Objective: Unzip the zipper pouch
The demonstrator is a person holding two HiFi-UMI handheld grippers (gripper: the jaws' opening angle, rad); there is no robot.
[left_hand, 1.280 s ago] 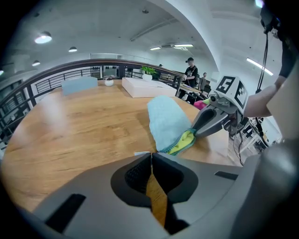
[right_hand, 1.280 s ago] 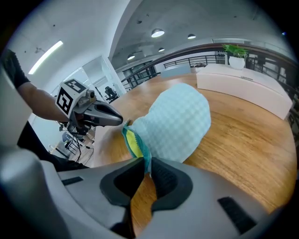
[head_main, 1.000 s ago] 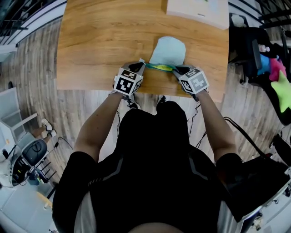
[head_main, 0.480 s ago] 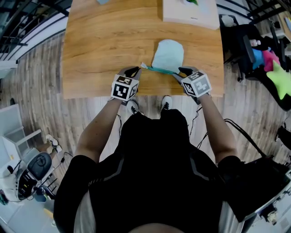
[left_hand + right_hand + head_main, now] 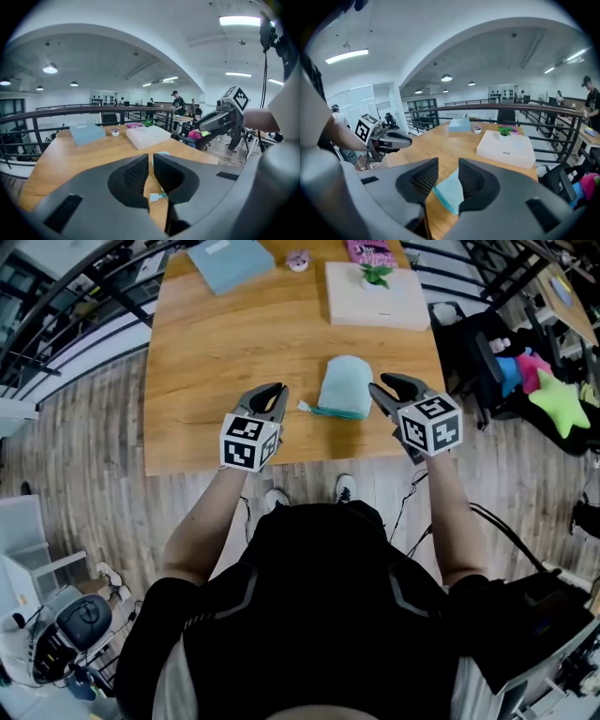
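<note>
A light teal zipper pouch (image 5: 345,387) lies flat on the wooden table (image 5: 216,343), with its zipper edge and a small tag toward the near side. Neither gripper touches it. My left gripper (image 5: 274,396) hovers left of the pouch, shut with nothing in it; in the left gripper view its pads (image 5: 150,157) nearly meet above the pouch's tag (image 5: 156,197). My right gripper (image 5: 381,388) hovers to the right, open and empty. Its jaws have just opened, then eased a little closer. The pouch (image 5: 449,191) shows below its pads (image 5: 448,164).
A white box (image 5: 375,296) with a small green plant (image 5: 377,274) stands at the back of the table, beside a blue-grey box (image 5: 230,261) and a small pink item (image 5: 298,259). The table's near edge (image 5: 281,463) lies under my hands. A chair with bright toys (image 5: 553,399) is at right.
Both grippers have let go of the pouch's ends and risen off the table, moving apart. The right jaws opened. The pouch now lies free.
</note>
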